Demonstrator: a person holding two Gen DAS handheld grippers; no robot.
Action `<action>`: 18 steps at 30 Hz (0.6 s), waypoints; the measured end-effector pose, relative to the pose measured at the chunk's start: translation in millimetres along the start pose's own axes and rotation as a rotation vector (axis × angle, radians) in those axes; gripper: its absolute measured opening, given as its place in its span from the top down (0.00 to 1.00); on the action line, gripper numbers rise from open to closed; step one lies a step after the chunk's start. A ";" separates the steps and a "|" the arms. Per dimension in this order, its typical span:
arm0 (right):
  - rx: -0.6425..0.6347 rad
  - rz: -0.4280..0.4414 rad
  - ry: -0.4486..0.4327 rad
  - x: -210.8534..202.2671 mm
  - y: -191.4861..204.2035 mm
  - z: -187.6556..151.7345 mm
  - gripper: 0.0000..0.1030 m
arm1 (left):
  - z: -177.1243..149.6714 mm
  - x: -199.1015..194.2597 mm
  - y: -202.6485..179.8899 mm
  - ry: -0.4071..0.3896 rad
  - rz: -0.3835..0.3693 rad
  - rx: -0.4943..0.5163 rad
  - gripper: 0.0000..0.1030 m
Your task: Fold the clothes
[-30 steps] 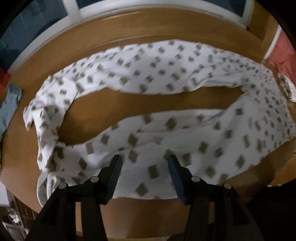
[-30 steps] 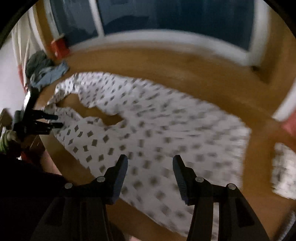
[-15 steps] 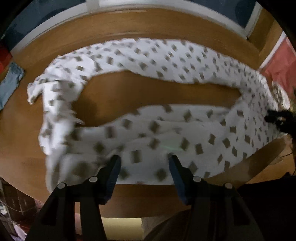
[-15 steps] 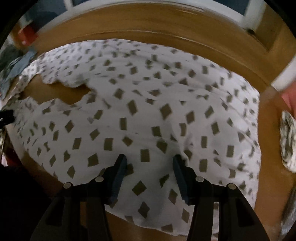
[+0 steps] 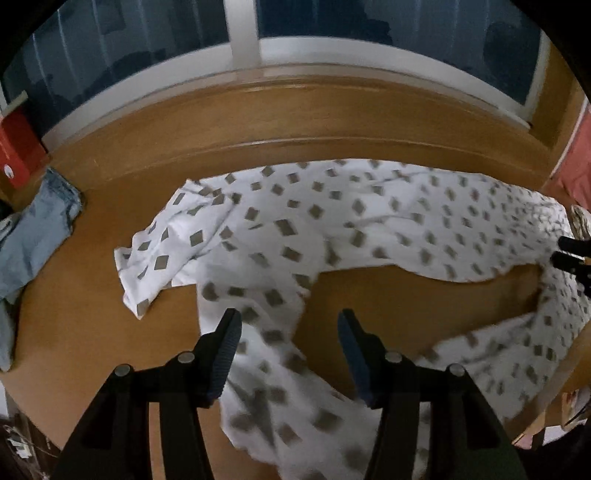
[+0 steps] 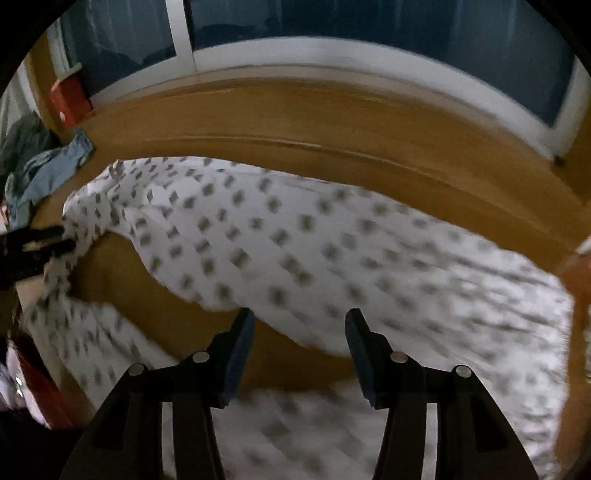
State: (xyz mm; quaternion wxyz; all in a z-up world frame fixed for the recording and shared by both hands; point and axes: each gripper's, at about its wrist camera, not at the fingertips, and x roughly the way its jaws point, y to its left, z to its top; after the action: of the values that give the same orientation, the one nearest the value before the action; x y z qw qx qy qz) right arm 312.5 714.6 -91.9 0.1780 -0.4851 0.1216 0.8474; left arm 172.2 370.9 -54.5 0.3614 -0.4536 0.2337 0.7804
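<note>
Both hand-held grippers (image 5: 290,325) (image 6: 299,325) gape empty above patterned cloth (image 5: 332,221) on wooden table (image 5: 92,314) beside window (image 5: 243,33).

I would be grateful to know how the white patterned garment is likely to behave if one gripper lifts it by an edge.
The white patterned garment looks thin and creased, so it would probably hang limp. It spreads wide over the wooden table, so lifting one edge would likely drag the rest along.

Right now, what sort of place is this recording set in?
Probably a room in a home: a wooden table stands against a dark window, a white patterned garment is spread across it, and more clothes, including a light blue denim piece, wait at one end.
</note>
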 end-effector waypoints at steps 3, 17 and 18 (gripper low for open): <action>0.000 0.015 0.020 27.5 14.9 15.4 0.51 | -9.8 11.3 14.2 0.038 0.017 -0.028 0.50; -0.124 0.022 0.025 42.1 16.6 -3.1 0.49 | -97.4 -18.6 72.3 0.142 0.130 -0.287 0.47; -0.130 0.023 0.022 41.6 15.1 -3.7 0.49 | -100.1 -24.0 74.8 0.140 0.145 -0.298 0.47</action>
State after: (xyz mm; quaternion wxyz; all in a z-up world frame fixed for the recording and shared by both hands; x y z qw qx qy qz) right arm 289.6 707.2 -129.3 0.1350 -0.5037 0.0740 0.8500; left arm 176.0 246.1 -78.7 0.2157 -0.5373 0.1723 0.7969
